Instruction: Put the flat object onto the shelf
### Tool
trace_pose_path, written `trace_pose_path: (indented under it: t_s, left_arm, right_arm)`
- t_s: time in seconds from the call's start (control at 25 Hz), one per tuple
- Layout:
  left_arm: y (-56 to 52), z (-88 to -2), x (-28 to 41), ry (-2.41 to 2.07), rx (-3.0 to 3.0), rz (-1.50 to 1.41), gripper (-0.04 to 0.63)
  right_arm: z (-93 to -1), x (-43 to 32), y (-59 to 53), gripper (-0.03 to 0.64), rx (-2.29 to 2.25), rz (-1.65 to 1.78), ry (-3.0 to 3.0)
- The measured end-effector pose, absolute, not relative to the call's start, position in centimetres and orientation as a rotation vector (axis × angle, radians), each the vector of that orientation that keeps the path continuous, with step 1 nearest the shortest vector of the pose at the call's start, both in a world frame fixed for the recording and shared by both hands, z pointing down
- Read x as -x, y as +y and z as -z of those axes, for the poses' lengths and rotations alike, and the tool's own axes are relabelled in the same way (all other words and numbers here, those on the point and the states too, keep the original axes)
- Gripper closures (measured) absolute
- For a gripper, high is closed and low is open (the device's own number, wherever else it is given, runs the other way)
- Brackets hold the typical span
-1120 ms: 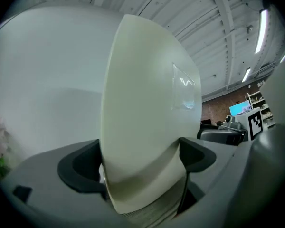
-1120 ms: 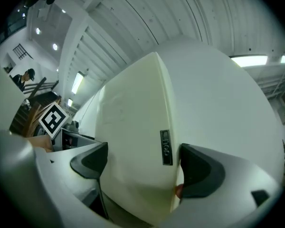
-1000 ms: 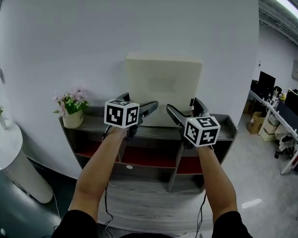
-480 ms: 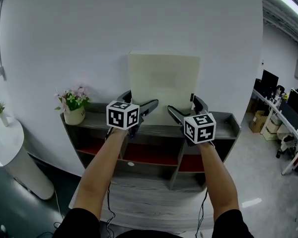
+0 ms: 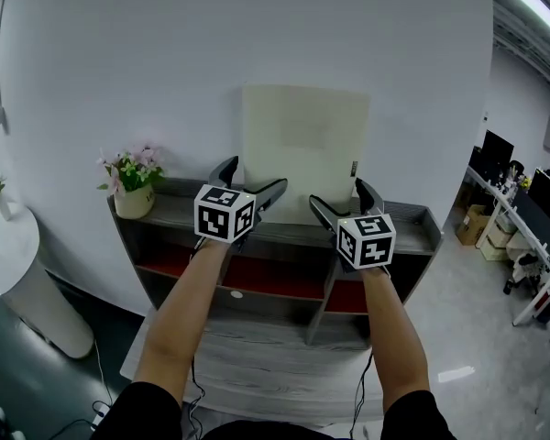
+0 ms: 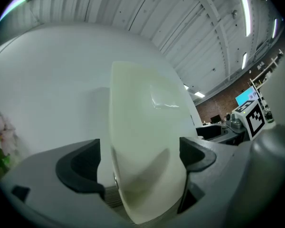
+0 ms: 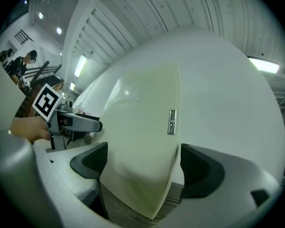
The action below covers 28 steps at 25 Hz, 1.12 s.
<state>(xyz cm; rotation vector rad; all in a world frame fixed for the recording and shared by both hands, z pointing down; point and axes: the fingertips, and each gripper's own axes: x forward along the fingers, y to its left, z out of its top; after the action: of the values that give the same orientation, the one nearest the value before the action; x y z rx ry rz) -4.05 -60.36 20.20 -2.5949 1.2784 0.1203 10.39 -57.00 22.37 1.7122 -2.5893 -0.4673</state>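
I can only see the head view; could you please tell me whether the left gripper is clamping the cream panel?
Observer: No. In the left gripper view, the left gripper is open: its fingers stand apart either side of the panel's lower corner.
Operator: Thank you; and the right gripper?
Observer: The right gripper is open too, the panel's other lower corner showing between its parted fingers.
Operator: Is the panel's bottom down?
Observer: Its corner meets a grey grained surface, seemingly the shelf top.
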Motion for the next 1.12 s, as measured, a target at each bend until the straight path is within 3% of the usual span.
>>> trace_pose_path:
  t_s: [0.36,0.76,0.88,0.92,0.96,1.12]
  left_arm:
    - [-58.7,-21.2,5.4,1.301,2.572,-0.167,0.084]
    - [-49.6,-22.9,4.8,1.193,2.608,-0.433,0.098]
    - [-48.1,-24.4,5.8,1.248,2.576,-0.473,0.182]
    - [-47.7,-24.8,6.3,1.271,2.563,-0.483,0.227]
    - [-47.4,-25.3,6.6,1.293,2.552,-0.492,0.296]
    - [-46.3,-26.9,7.5,1.383,2.492,-0.456,0.536]
  right_arm:
    - [-21.6,-9.8,-54.4,0.149,-1.763,0.598,-2.575]
    - [-22.6,-8.8,-46.3,0.150,-1.819,0.638,-2.737]
    - [-23.7,-8.7,-44.5,0.166,-1.834,0.647,-2.733]
    - [-24.1,-8.7,-44.0,0.223,-1.842,0.656,-2.723]
    - [-24.4,-8.7,-43.5,0.326,-1.853,0.669,-2.712]
    - [-25.5,-8.9,-42.1,0.488,-1.877,0.704,-2.693]
